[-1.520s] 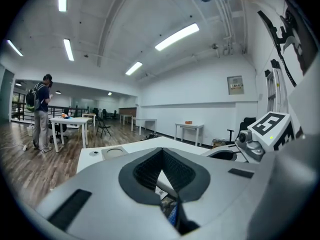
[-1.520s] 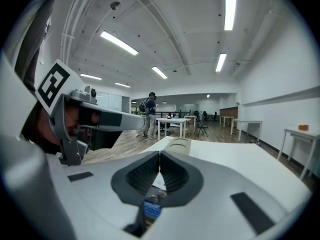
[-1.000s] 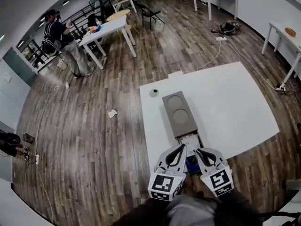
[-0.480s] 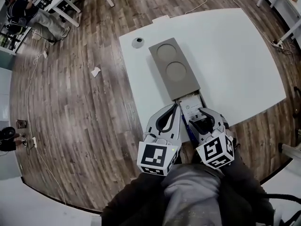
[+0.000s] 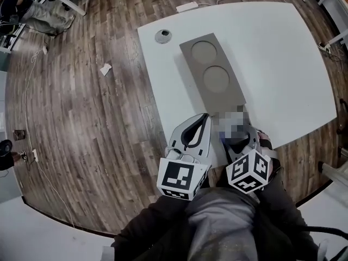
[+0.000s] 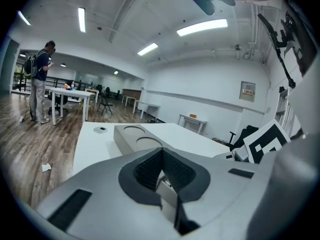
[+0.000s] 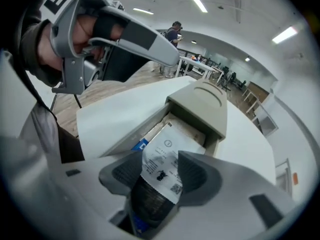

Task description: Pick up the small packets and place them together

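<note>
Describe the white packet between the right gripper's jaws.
The packet is a flat white sachet, paper-like, with black print, a small circle mark near its top and a square code at one lower corner. It lies tilted, far end over the open drawer of the grey box, near end between the right gripper's jaws, which have just been opening; the pads seem not to press it. Other packets lie beneath.

Wood-plank floor [image 5: 81, 118], white walls [image 6: 200, 84], ceiling strip lights [image 6: 202, 27]. White side tables [image 6: 70, 95], folding chair [image 6: 105, 104] far end. Power strip [image 5: 186, 6] off main table's [image 5: 283, 64] far edge.
</note>
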`<state>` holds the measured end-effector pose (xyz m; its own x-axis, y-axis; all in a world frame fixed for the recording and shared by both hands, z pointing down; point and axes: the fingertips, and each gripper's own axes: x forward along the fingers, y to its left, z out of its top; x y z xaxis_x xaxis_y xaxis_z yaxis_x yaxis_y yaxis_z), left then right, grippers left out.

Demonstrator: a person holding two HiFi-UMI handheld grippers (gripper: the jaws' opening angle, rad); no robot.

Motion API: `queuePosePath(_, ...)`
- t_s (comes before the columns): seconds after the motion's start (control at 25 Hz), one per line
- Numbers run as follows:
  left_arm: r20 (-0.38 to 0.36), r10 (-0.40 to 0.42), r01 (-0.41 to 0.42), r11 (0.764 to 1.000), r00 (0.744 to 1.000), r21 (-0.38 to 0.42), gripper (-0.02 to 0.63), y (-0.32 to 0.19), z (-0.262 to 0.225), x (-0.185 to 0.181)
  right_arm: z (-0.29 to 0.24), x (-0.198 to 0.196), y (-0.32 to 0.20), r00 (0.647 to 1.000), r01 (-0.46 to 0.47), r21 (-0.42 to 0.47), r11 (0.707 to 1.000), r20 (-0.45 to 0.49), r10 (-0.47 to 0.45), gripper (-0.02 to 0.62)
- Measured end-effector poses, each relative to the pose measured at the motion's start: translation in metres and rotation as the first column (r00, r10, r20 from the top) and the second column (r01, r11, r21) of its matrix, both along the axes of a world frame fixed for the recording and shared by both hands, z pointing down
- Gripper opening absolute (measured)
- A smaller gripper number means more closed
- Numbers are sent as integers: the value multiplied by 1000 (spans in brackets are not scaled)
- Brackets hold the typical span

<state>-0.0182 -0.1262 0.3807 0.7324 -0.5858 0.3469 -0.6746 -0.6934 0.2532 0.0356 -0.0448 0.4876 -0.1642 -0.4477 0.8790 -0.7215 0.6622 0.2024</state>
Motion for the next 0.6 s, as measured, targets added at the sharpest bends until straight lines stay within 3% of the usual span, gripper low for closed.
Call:
queuePosePath(0.12,-5,4,-4,1000,1000,-4,3,-2,2,0,-3,6,-6,1000,-15,16,1000,-16,16,114)
queuePosePath(0.16,-5,6,-6,1000,1000,-4,3,-1,2,0,-4,7,-8,1000,-24,24,999,-11,24,101)
queuePosePath(0.6,16,-12,11,998,1000,63,3,55,-23,-1,-56,1,21,994,-62,198,978,105,42,84)
